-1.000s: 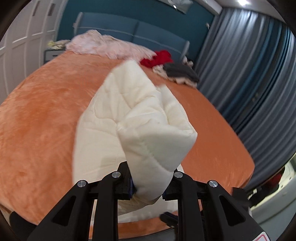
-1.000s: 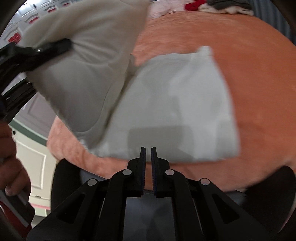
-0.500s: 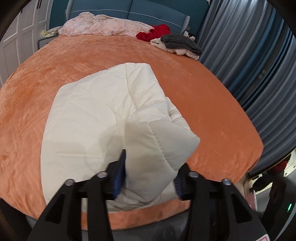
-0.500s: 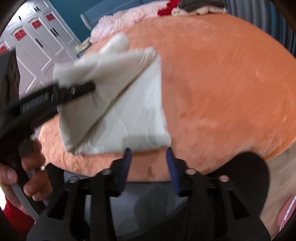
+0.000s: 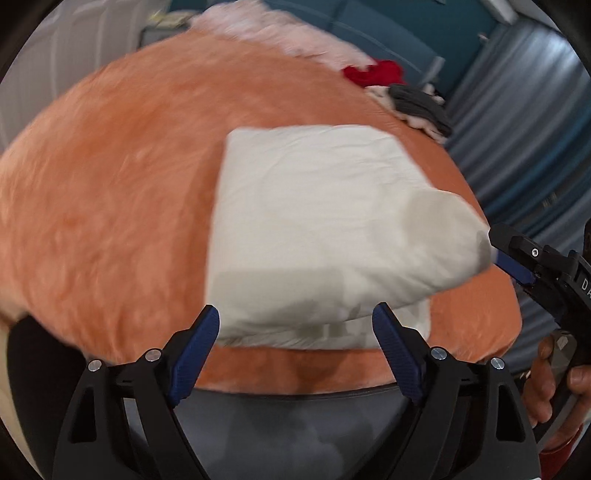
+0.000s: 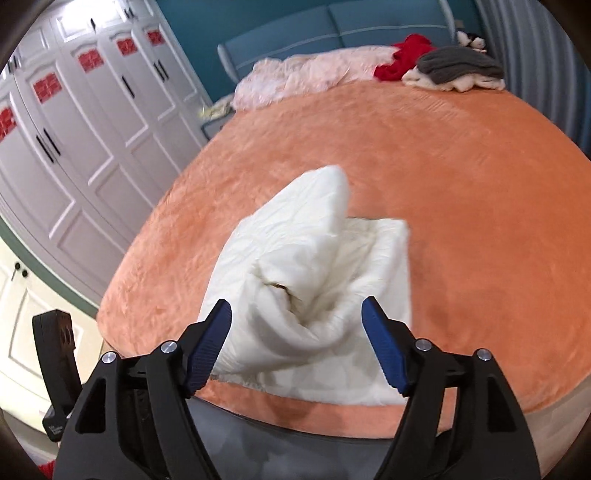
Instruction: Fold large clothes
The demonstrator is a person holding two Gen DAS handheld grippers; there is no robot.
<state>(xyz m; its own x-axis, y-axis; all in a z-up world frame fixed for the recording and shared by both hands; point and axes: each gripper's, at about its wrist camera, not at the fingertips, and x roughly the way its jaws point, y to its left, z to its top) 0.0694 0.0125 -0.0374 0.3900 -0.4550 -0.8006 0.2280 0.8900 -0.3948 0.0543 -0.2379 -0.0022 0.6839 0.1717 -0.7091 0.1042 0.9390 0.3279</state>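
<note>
Both grippers' jaws wide apart, empty; folded cream quilt point(image 5: 314, 229) lengthwise toward the headboard point(image 6: 332, 26), near corner raised.

Both wrist cameras sit low at the foot of the bed point(image 5: 92, 177), facing its headboard point(image 6: 369, 22), close over the quilt point(image 5: 314, 221). Both views share bed, quilt and far clothes pile point(image 6: 454, 66).

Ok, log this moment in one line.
left gripper: open, empty | right gripper: open around raised corner | white quilted garment: folded, near bed edge
</note>
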